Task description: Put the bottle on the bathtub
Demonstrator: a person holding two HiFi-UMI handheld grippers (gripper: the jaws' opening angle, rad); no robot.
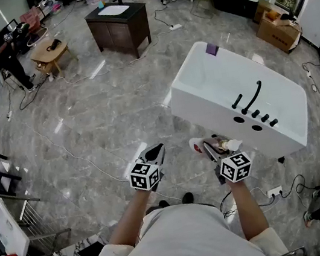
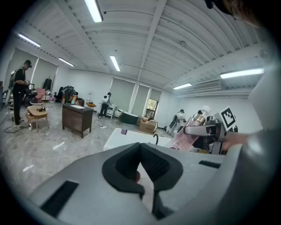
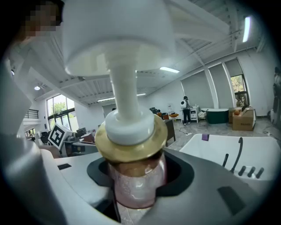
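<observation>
**Head view:** your right claw was clamped on the pink pump bottle, which was up in the air and not on anything yet. The white bathtub sat at about 1 o'clock from it, close by. Your left claw hung at 9 o'clock from the bottle, carrying nothing. Count: one bottle, one tub, two claws, one black spout on the tub's deck, and one small purple thing on the far rim at 12 o'clock.

**Left gripper view:** the left claw's jaws were closed together with nothing between them. The bottle showed at 2 o'clock, tilted in the right claw, and the tub was straight ahead at 12.

**Right gripper view:** the right claw was pinching the bottle just under its gold collar, with the white pump head towering at 12 o'clock. The tub and spout were at 3 o'clock.

**What I'd watch:**
- The grip looked high up near the neck, so I reckon the body could swing or slip as you set it down.
- The rim looked narrow. If you let go while the bottle's tilted, it could topple into the tub or onto the floor.
- Swing wide and you might clip the spout.
- There were also loose cables on the floor near your feet.
</observation>
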